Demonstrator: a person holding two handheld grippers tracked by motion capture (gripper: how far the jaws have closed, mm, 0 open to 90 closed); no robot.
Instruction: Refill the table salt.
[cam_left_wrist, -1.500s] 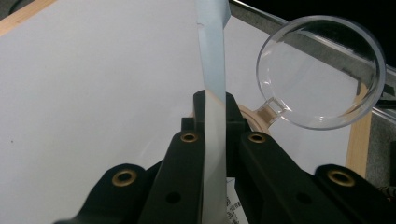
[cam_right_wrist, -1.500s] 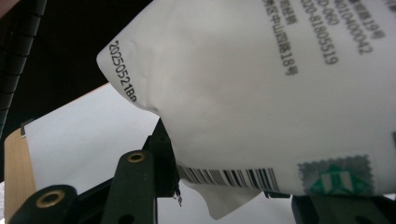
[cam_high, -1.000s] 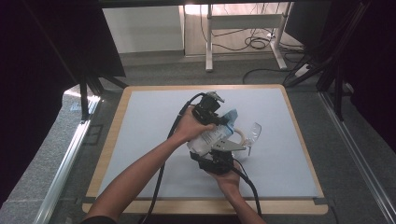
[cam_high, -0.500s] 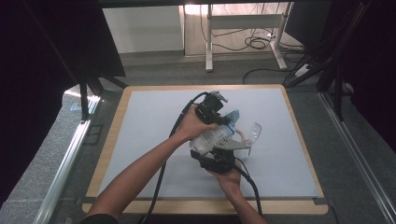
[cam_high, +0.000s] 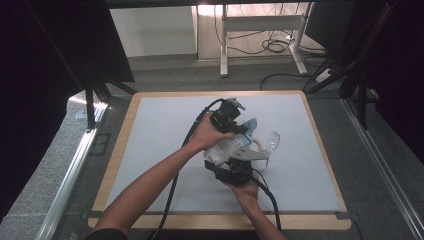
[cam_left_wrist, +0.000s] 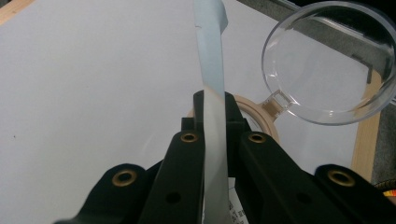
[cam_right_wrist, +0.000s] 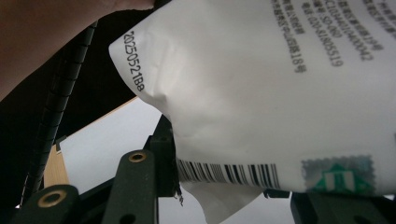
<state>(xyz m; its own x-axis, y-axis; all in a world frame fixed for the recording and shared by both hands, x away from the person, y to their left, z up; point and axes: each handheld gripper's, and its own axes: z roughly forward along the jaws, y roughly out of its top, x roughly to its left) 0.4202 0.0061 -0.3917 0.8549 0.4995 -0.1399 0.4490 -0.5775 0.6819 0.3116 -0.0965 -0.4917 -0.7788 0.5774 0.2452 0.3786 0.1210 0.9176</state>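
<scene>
Packaging first: I hold a white printed pouch (cam_high: 229, 148) up above the middle of the worktop (cam_high: 150, 150), between my two hands. My left tongs (cam_left_wrist: 212, 116) are clamped tight on its pale blue sealed edge (cam_left_wrist: 211, 60), which stands up as a thin strip between the black jaws in the left gripper view. My right tongs (cam_high: 235, 167) grip the pouch's lower end from underneath; in the right gripper view its barcode (cam_right_wrist: 229, 173) and date print sit just above the jaws. Just beside the pouch, on the white worktop, lies a clear round lid (cam_left_wrist: 329, 63) hinged to a tan ring (cam_left_wrist: 259, 114).
</scene>
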